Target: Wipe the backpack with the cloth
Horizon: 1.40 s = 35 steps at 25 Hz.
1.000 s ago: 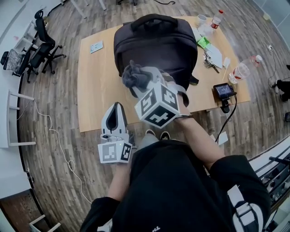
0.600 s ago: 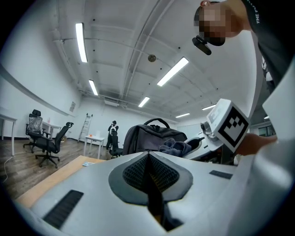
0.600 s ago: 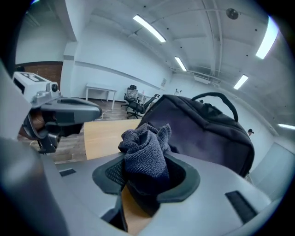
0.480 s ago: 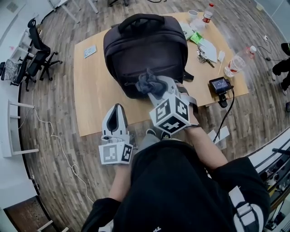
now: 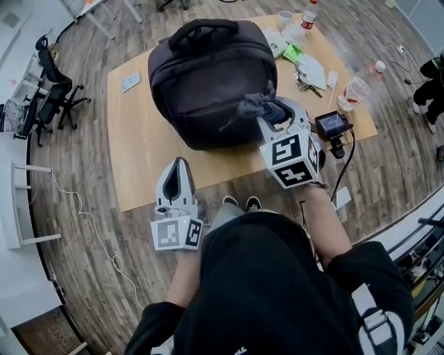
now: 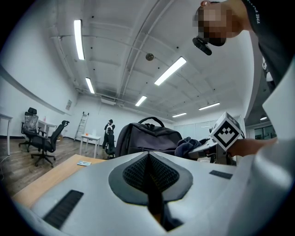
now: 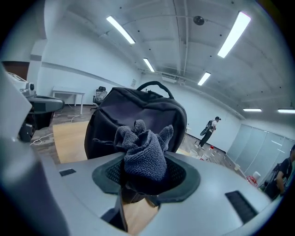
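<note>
Well, one dark backpack (image 5: pixel 208 83) stands on one wood table (image 5: pixel 132 152), and there is one grey cloth (image 5: pixel 263 107). A person in a black top holds two grippers, one in each hand. The right gripper (image 5: pixel 272 116) has its fingers pinched tight on the cloth, and the cloth sticks out in a bunch past the tips. It is at the right side of the backpack, low down and close to the person. The cloth looks like it is against the bag, but I cannot tell if it really touches. The left gripper (image 5: pixel 177 166) has its fingers pressed together with nothing between them. It is by the front edge of the table, well apart from the backpack, and it points flat toward the bag. More small things lie on the table. One card (image 5: pixel 130 81) is at the far left. One little screen (image 5: pixel 331 125) sits at the right edge, just beside the right gripper. One bottle with a red cap (image 5: pixel 310 10) stands at the far side, and one clear bottle (image 5: pixel 357 89) lies near the right end. The floor (image 5: pixel 69 229) is wood planks, and a thin white cord (image 5: pixel 90 222) runs over it. Two black chairs (image 5: pixel 52 97) stand at the left. The ceiling is white with long lights.
</note>
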### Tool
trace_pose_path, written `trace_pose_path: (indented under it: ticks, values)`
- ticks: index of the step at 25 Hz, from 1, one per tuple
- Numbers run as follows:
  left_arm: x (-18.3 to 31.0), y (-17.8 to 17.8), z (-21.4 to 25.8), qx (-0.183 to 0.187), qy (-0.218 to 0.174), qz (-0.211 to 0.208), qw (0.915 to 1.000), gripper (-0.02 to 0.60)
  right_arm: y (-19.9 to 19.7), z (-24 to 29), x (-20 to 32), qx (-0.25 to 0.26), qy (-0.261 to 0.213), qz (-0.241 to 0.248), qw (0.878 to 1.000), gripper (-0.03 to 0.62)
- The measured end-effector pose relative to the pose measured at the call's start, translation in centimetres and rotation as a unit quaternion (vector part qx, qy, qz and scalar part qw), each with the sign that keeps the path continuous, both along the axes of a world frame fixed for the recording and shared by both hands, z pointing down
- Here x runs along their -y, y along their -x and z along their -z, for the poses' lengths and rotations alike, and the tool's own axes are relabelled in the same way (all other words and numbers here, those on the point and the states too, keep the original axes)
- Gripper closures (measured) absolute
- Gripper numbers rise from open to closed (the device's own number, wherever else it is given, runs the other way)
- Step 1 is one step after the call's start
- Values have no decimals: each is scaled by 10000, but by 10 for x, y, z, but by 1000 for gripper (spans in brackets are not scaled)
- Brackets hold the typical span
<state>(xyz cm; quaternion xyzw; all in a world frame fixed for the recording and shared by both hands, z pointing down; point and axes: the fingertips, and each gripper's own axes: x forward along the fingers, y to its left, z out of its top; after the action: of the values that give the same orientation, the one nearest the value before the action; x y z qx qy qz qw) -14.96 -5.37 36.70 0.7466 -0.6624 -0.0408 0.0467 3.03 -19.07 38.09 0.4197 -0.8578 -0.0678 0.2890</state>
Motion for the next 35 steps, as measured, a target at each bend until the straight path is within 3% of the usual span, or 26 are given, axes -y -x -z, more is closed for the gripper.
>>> trace_pose_path:
  ticks: [5, 11, 18, 23, 27, 32, 35]
  values:
    - [2, -3, 4, 14, -22, -43, 10000, 566, 2, -21, -13, -53, 265, 127, 9996, 418]
    - [1, -5, 1, 3, -26, -96, 10000, 566, 30, -15, -14, -176, 196, 283, 9993, 418]
    - [-7, 10, -1, -15, -14, 116, 9999, 566, 108, -8, -36, -282, 99, 1140, 9930, 418]
    - [-20, 28, -5, -16, 25, 402, 9992, 566, 169, -1, -48, -714, -404, 1748, 9812, 418]
    - [-32, 43, -5, -28, 51, 642, 9979, 566, 205, 4, -52, -869, -512, 2001, 9746, 418]
    - [-41, 55, -5, -42, 51, 824, 9966, 566, 214, -19, -64, -706, -135, 2133, 9743, 419]
    - [-42, 55, -6, -49, 73, 834, 9965, 566, 211, -35, -71, -118, 365, 2116, 9766, 421]
